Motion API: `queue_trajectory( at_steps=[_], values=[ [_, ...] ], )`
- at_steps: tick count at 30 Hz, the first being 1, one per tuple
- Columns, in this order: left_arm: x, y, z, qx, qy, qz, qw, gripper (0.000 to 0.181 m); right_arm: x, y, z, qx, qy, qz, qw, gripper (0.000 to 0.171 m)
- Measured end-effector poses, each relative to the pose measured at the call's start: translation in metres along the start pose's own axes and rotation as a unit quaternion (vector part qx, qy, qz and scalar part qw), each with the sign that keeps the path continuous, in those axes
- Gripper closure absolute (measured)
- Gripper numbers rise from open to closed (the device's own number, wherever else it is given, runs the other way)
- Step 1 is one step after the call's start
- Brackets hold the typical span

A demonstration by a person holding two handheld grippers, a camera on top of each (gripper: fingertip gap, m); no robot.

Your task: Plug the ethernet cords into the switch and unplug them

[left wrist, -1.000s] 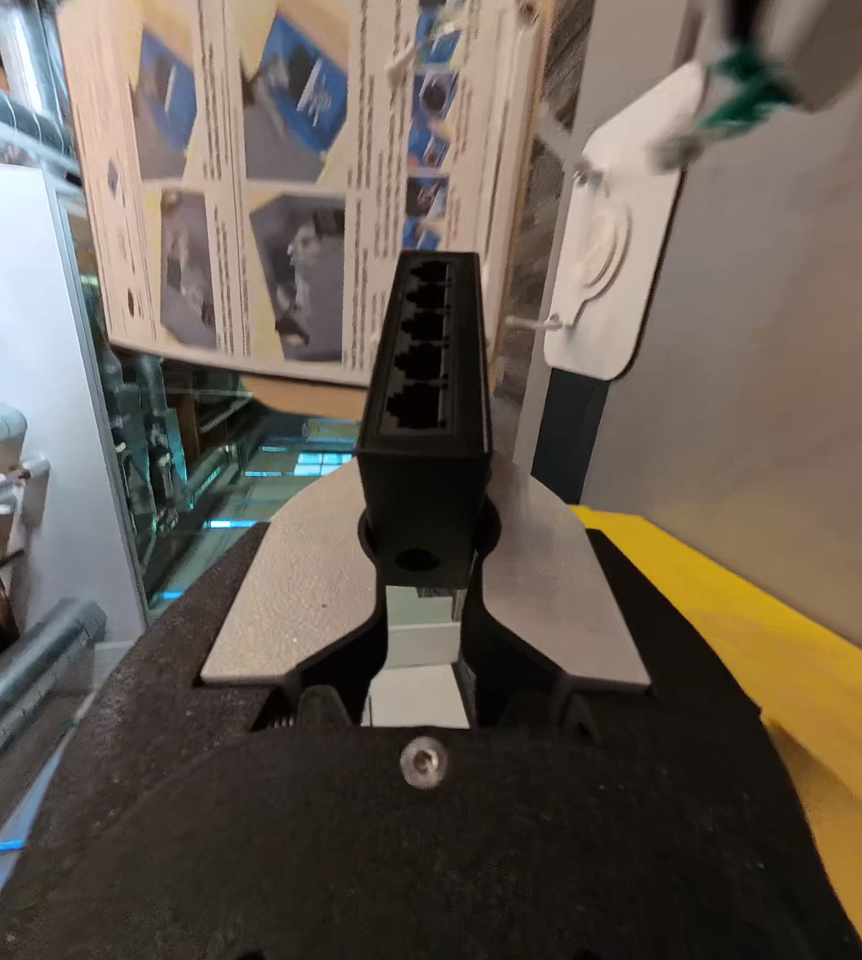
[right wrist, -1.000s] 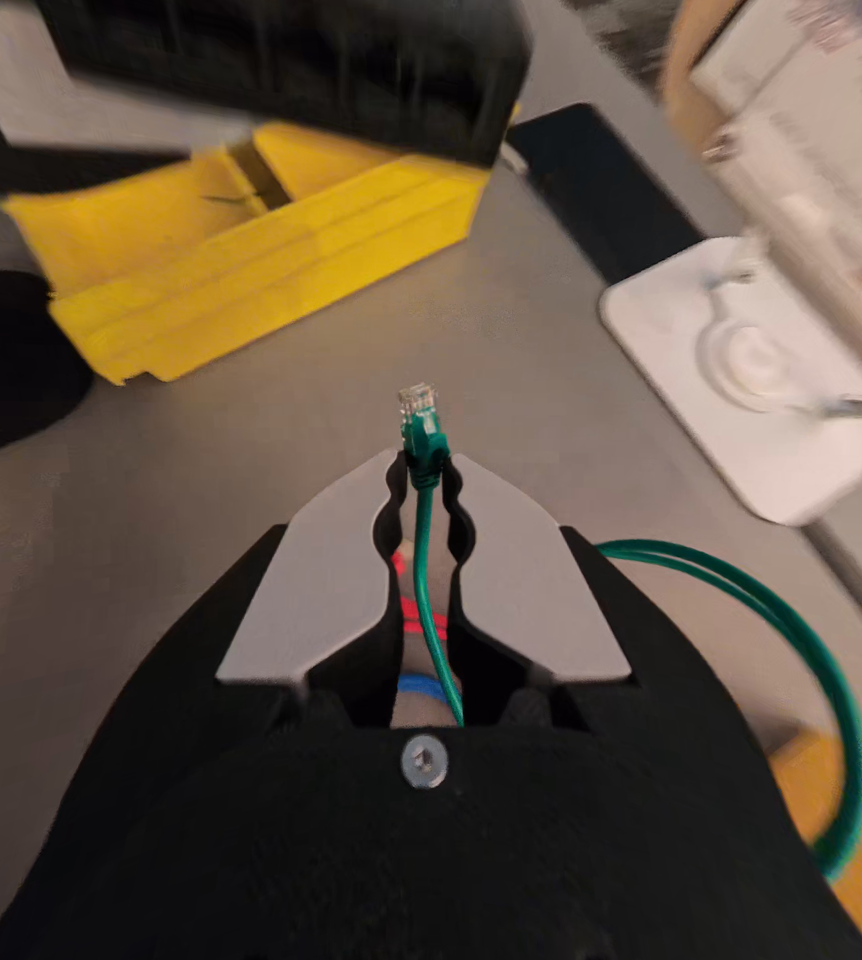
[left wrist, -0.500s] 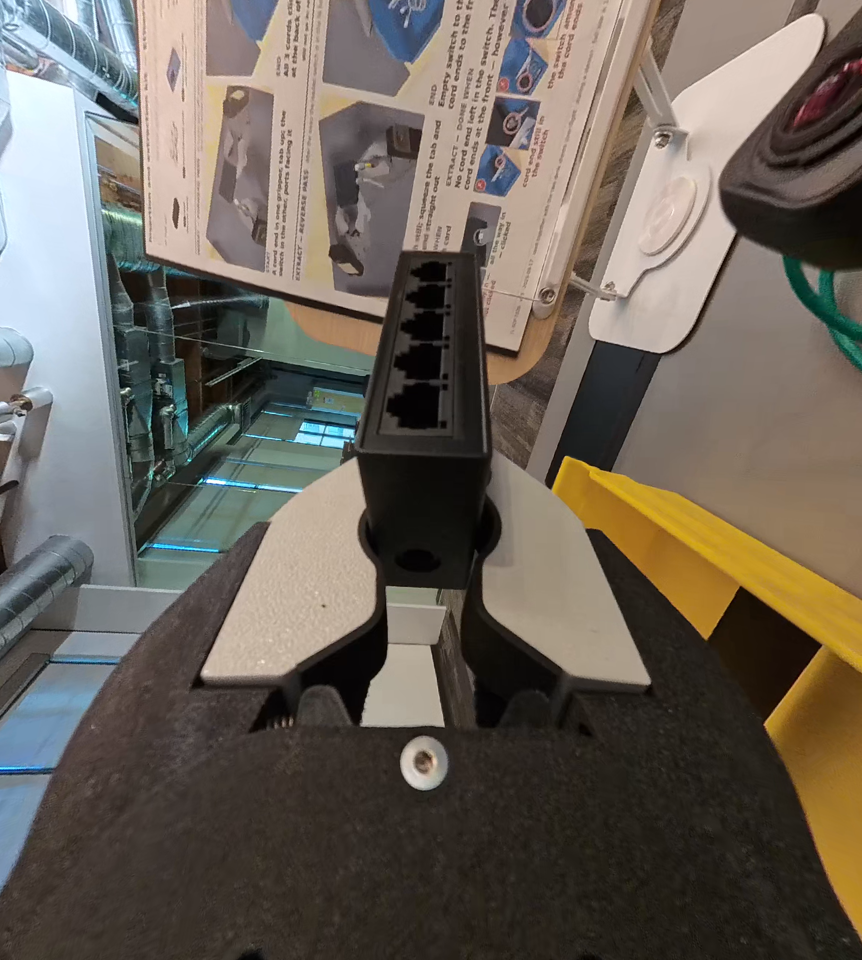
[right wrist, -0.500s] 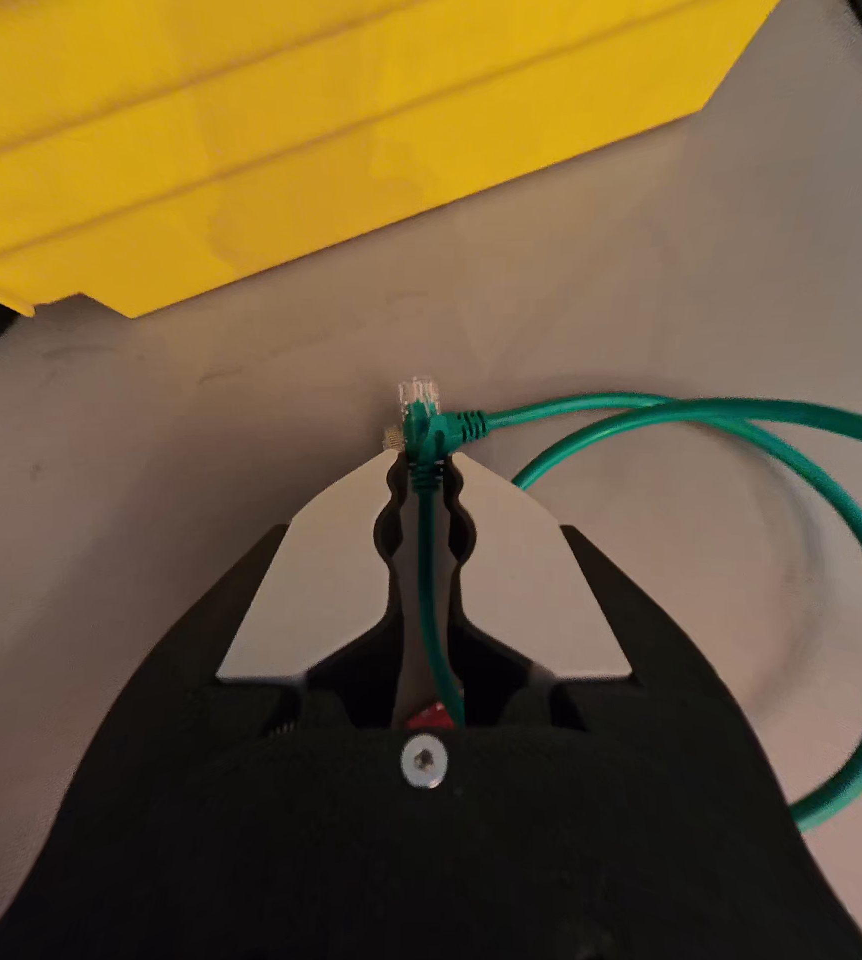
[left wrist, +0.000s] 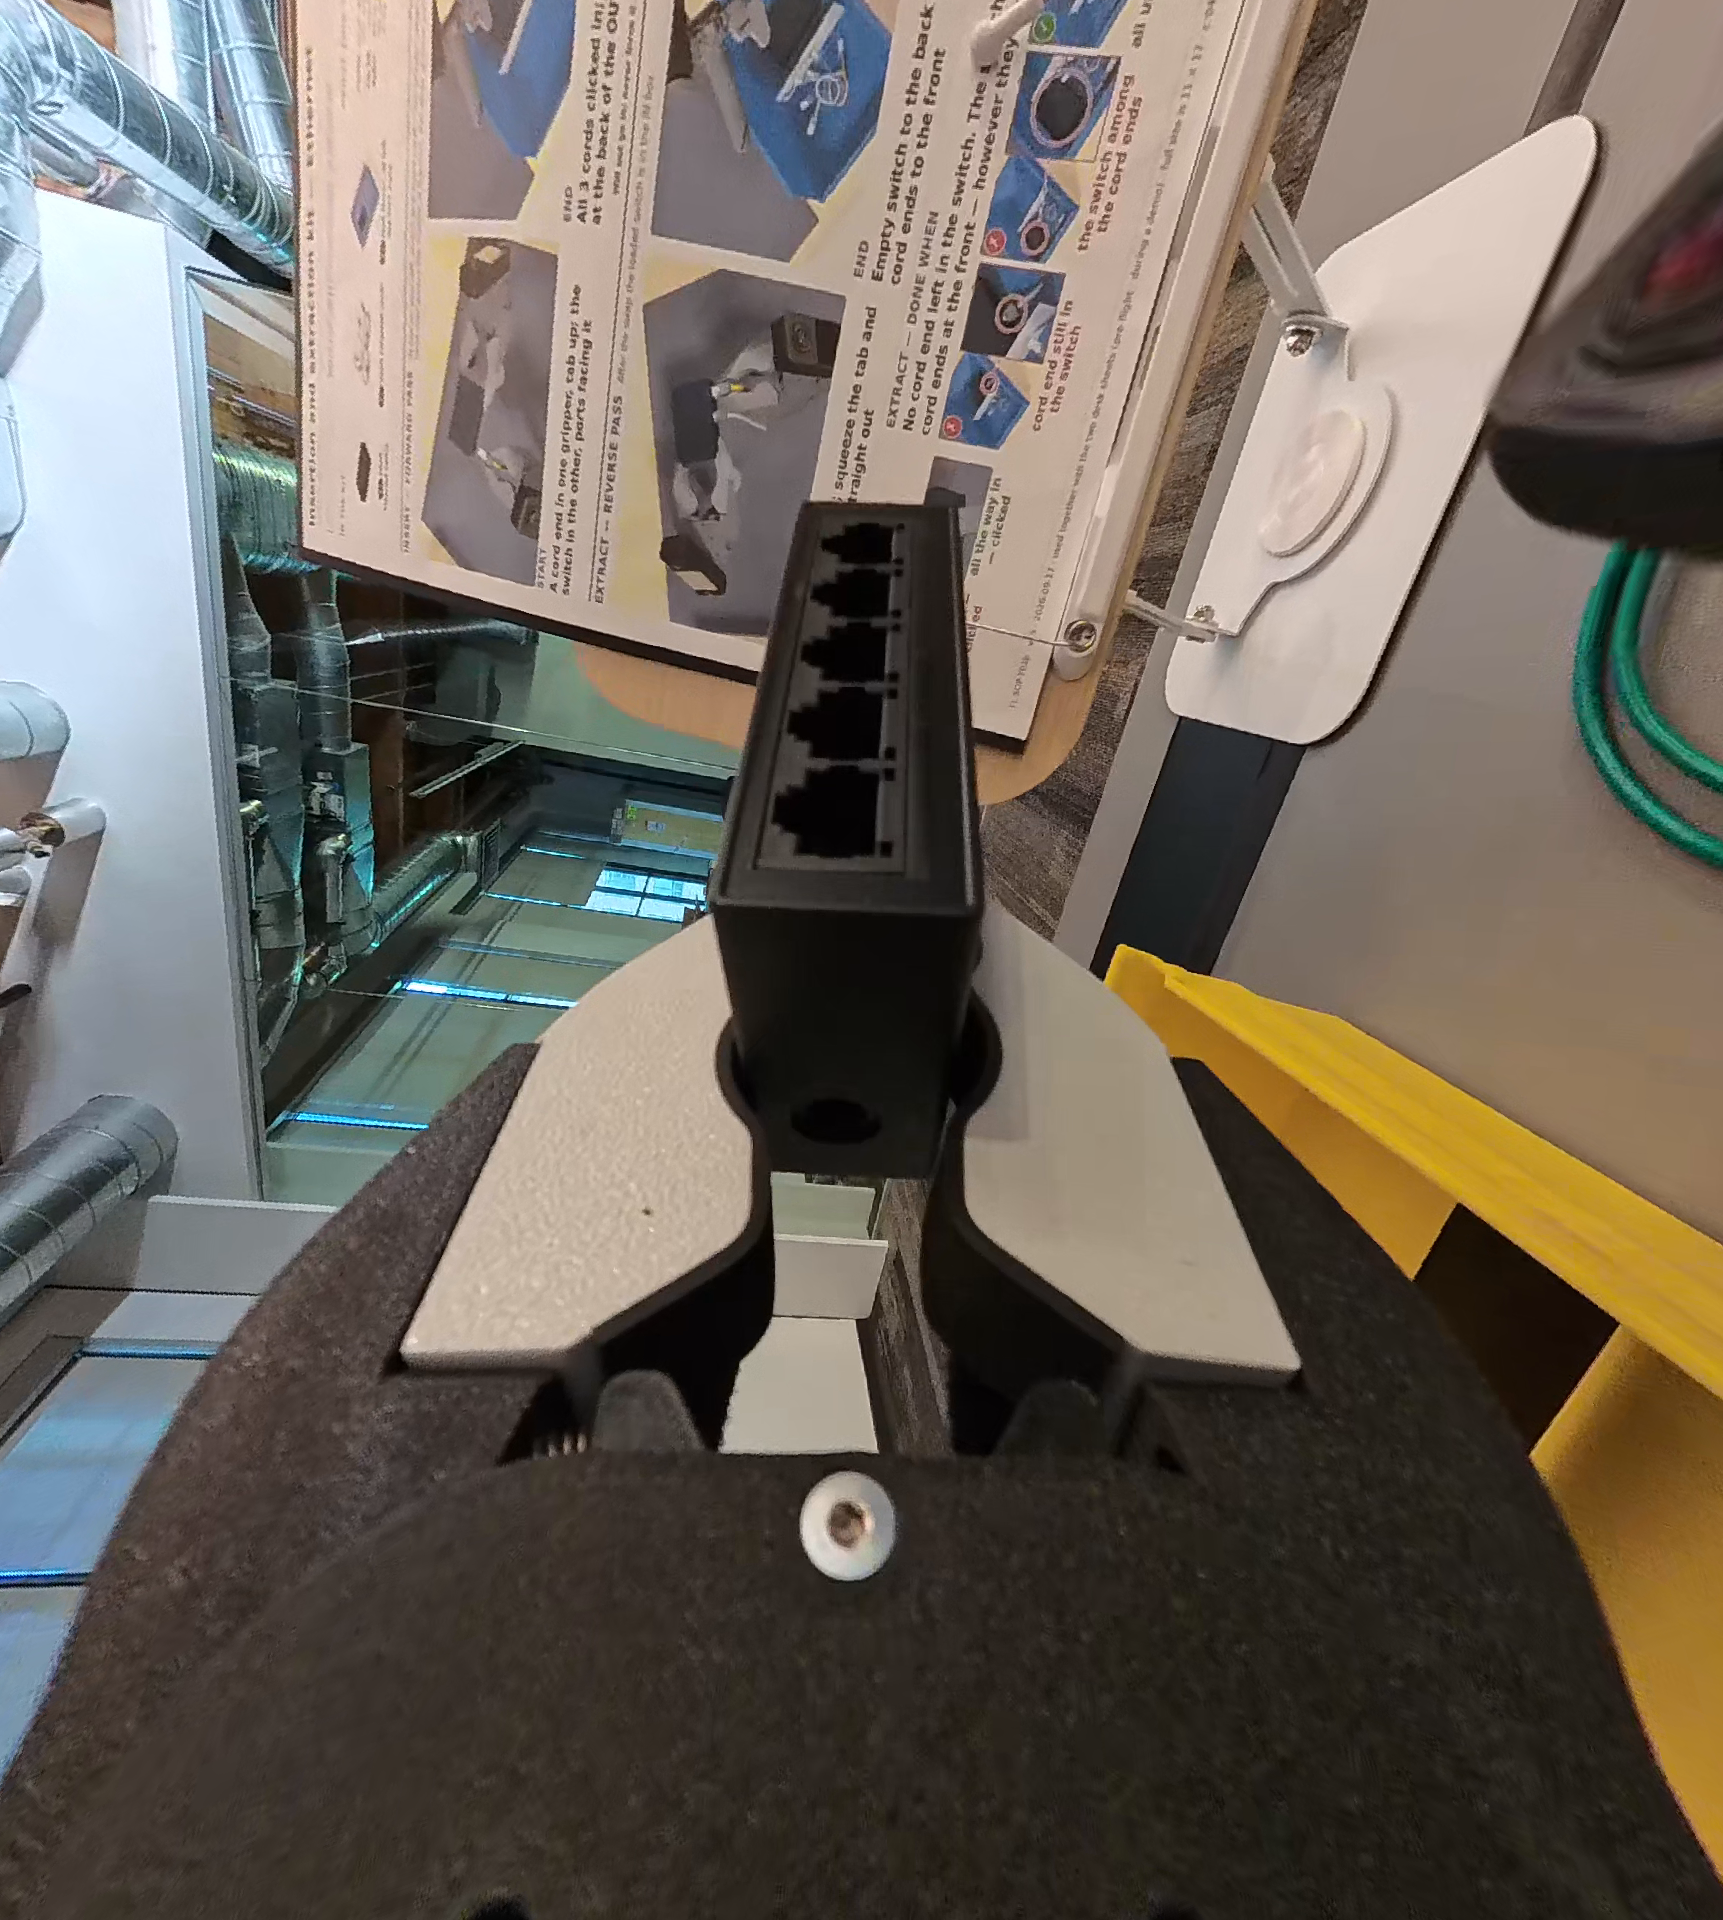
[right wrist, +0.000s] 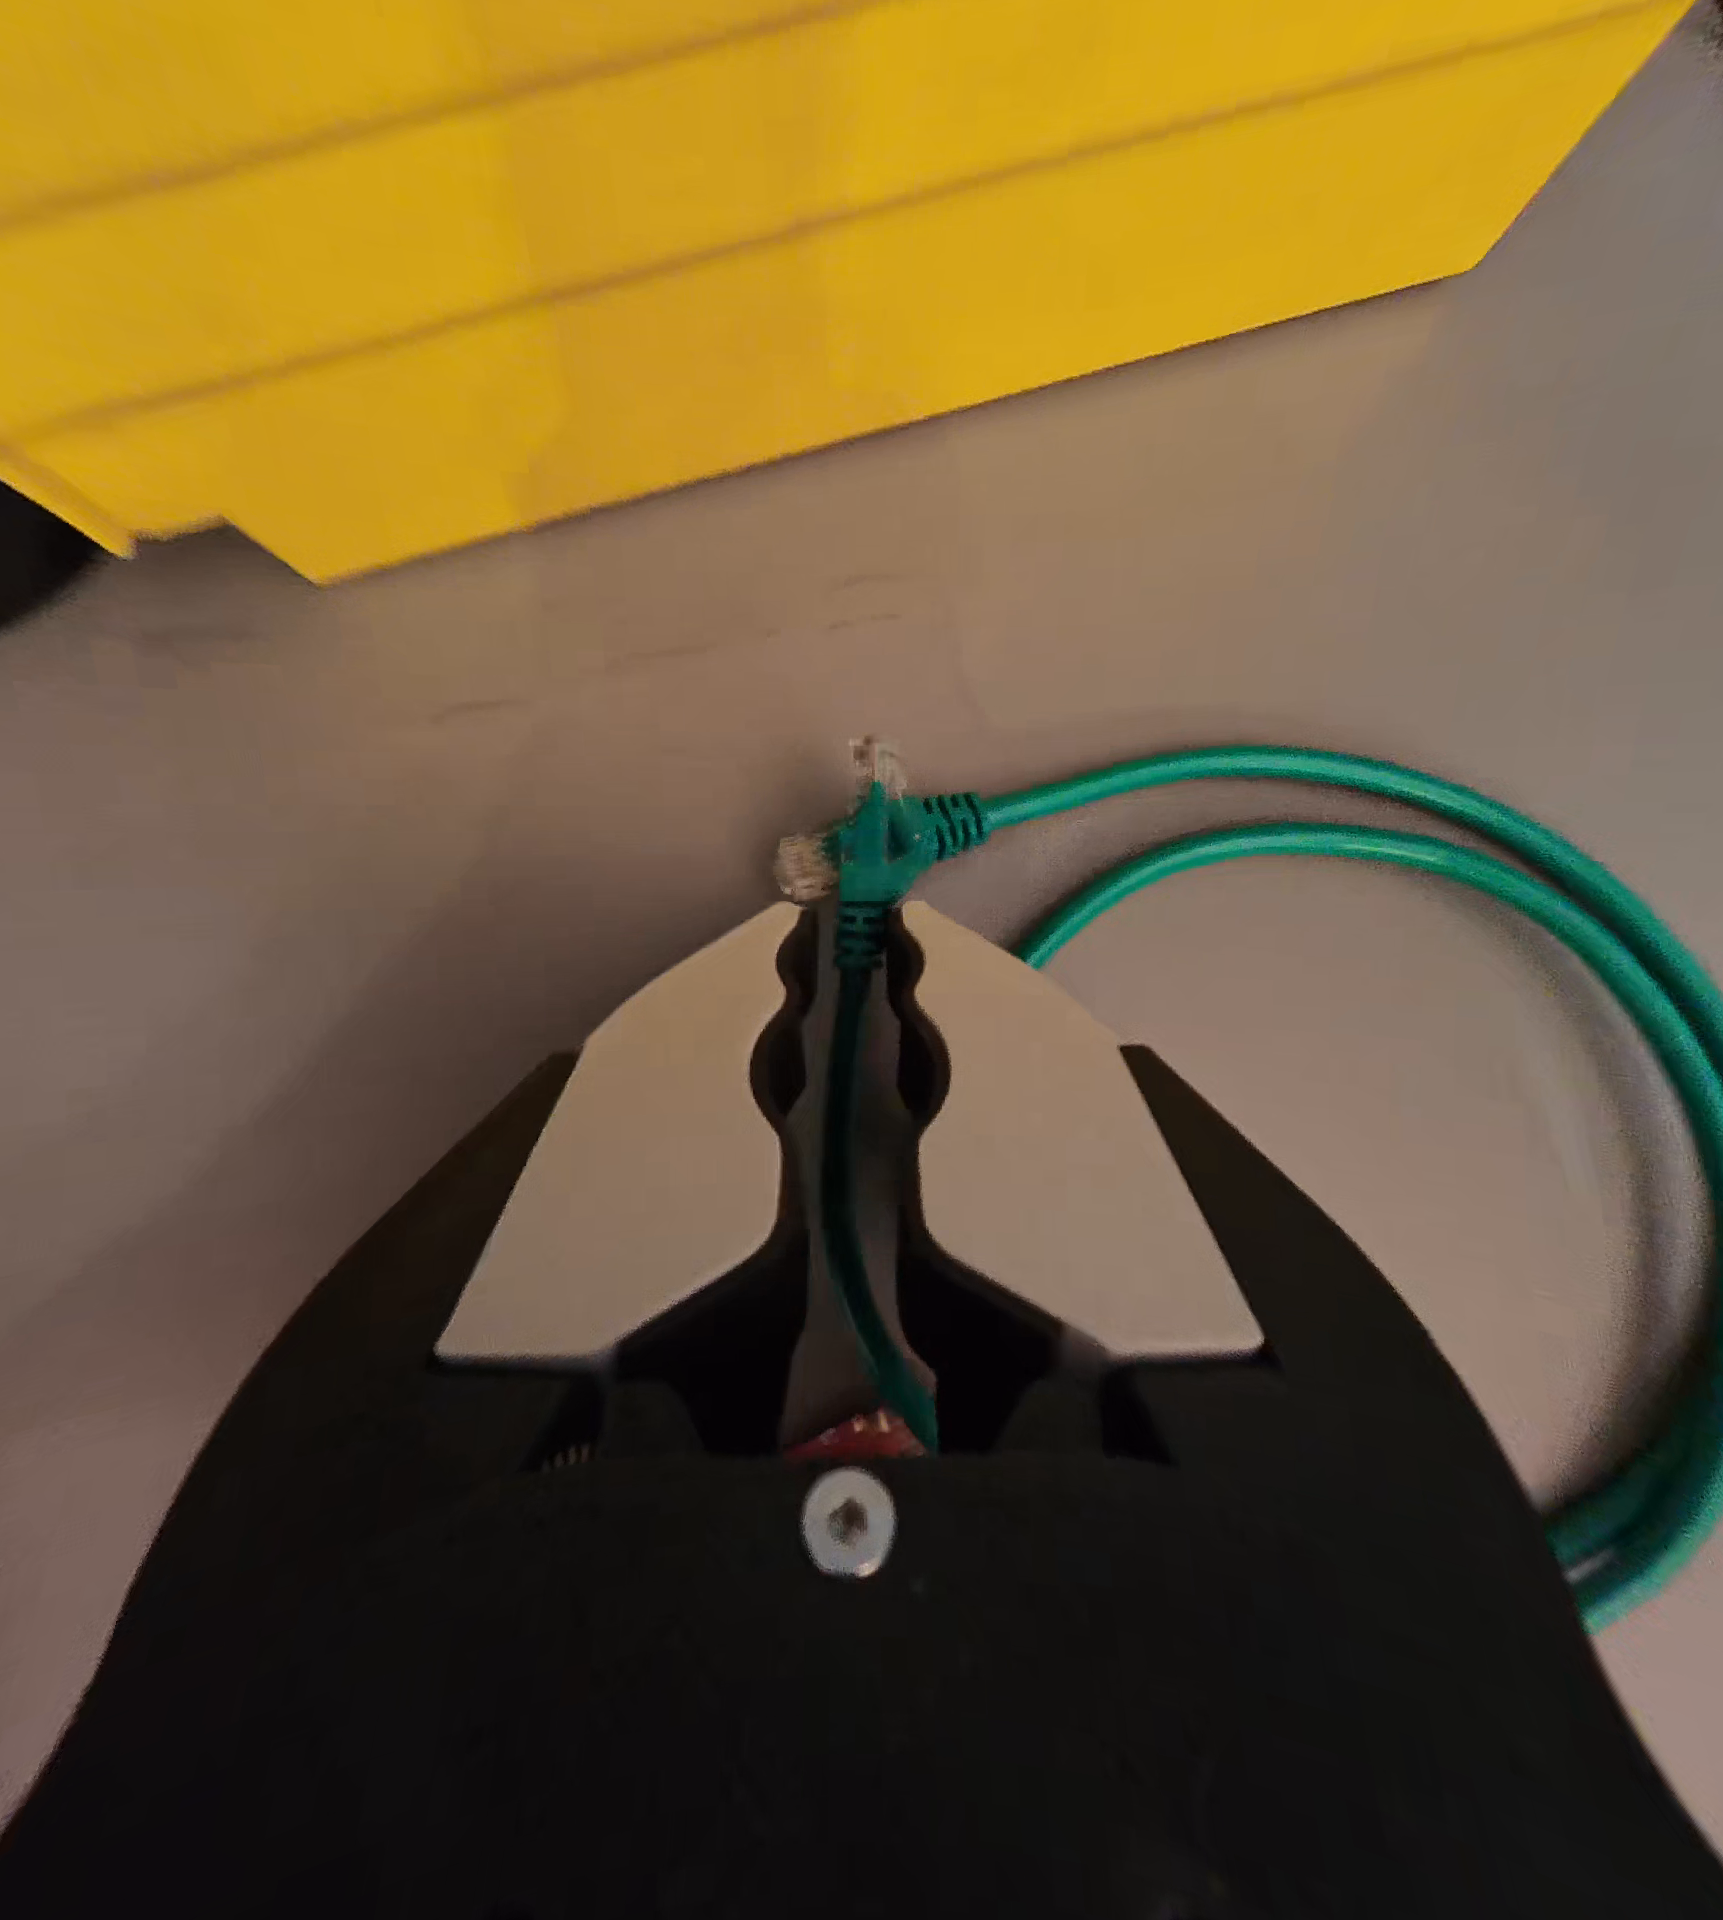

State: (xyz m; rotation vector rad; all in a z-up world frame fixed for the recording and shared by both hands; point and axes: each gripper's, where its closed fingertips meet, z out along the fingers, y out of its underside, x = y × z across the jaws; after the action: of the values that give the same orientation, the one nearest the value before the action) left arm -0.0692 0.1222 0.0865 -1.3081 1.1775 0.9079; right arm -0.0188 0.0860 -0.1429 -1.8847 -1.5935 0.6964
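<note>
left claw (left wrist: 852, 1049) clamped on black switch (left wrist: 852, 769), all ports empty | right claw (right wrist: 849, 914) pinching green ethernet cord (right wrist: 1459, 935) behind plug, low over surface beside yellow bin (right wrist: 628, 260) | progress: looks unplugged, cord set-down pending

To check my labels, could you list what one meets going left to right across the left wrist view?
Metal ducts → instruction poster → black switch → white stand base → green cord
</note>
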Motion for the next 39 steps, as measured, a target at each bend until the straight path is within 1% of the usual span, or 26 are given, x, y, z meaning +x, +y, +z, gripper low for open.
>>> queue_trajectory(
  at_steps=[3,5,7,9,13,21,30,32,35,39],
  values=[
    [0.0,-0.001,0.0,0.001,-0.001,0.001,1.0,0.152,0.003,-0.007,-0.01,0.046,-0.044,0.073,0.995,0.155],
    [0.0,-0.002,-0.001,0.002,0.0,0.002,1.0,0.152,0.005,-0.012,-0.017,0.076,-0.083,0.138,0.984,0.155],
    [0.001,-0.003,-0.001,0.004,0.0,0.003,1.0,0.152,0.007,-0.012,-0.02,0.084,-0.119,0.201,0.969,0.158],
    [0.001,-0.006,-0.001,0.006,0.0,0.005,1.0,0.152,0.015,-0.006,-0.019,0.073,-0.121,0.236,0.961,0.161],
    [0.003,-0.011,-0.001,0.012,0.003,0.006,1.0,0.152,0.015,0.0,-0.011,0.043,-0.133,0.252,0.958,0.159],
    [0.002,-0.013,-0.002,0.017,0.002,0.004,1.0,0.152,0.013,-0.006,-0.009,0.044,-0.17,0.305,0.936,0.152],
    [-0.001,-0.014,-0.004,0.02,-0.002,-0.001,1.0,0.152,0.012,-0.002,0.001,0.015,-0.138,0.278,0.951,0.149],
    [-0.001,-0.015,-0.004,0.021,-0.002,-0.001,1.0,0.152,0.01,-0.002,0.006,0.013,-0.143,0.275,0.951,0.158],
    [0.0,-0.015,-0.004,0.021,0.0,0.0,1.0,0.152,0.0,-0.003,0.005,0.009,-0.182,0.279,0.943,0.159],
    [0.0,-0.015,-0.004,0.022,0.001,0.001,1.0,0.152,-0.004,-0.009,0.001,0.034,-0.238,0.325,0.914,0.152]
  ],
)
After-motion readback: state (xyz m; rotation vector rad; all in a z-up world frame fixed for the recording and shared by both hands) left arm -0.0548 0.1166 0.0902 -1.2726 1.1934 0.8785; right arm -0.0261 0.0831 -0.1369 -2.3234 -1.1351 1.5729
